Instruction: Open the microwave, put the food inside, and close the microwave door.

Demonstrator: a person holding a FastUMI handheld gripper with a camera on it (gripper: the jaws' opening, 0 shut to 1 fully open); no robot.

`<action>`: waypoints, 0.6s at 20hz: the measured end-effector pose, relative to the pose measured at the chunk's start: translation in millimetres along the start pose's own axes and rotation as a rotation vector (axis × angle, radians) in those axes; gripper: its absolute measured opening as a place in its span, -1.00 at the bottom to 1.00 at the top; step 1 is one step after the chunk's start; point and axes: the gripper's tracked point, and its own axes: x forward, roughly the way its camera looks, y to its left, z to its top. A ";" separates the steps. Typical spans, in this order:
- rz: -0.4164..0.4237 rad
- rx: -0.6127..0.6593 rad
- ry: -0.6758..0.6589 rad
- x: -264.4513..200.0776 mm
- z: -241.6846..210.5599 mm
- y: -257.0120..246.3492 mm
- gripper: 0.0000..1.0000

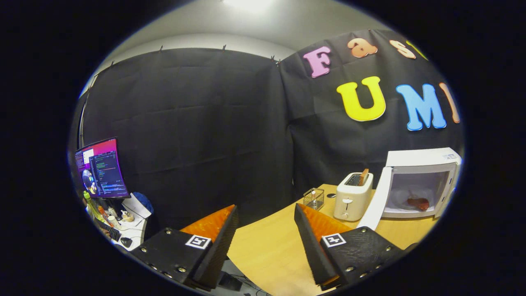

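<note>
Standing on the counter [267,246] beyond and to the right of my fingers, the microwave [419,183] has its door [376,201] swung open toward the left. I see the food [418,203], a reddish piece, lying inside the cavity on what looks like a pale plate; I cannot tell the plate's outline clearly. The door leans outward, its lower edge close to the counter surface.

Just beside the door, on its left, stands a toaster [353,196] with a brown slice [364,176] upright in one slot. Left of the toaster, near it but apart, sits a small wire basket [314,198] with something small inside that I cannot identify. A dark round spot [331,195] lies on the counter between basket and toaster.

The gripper [266,220] hangs above the near edge of the counter, well apart from the microwave. Its fingers stand wide, nothing between them, touching nothing.

Further left, past the counter's edge, a monitor [102,168] is lit on a white desk [133,232], with bottles and small clutter below it, a keyboard [110,231] and a mouse [126,241]. Black cloth forms the wall behind everything.
</note>
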 end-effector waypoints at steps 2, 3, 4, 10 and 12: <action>0.003 -0.014 0.042 8.7 -16.8 -2.2 0.07; -0.026 -0.024 0.051 13.4 -25.8 -10.8 -0.30; -0.047 -0.031 0.062 18.2 -33.9 -19.8 -0.53; -0.113 -0.011 0.171 26.6 -65.7 -65.8 -0.88; -0.128 0.036 0.185 25.3 -68.9 -77.7 -0.88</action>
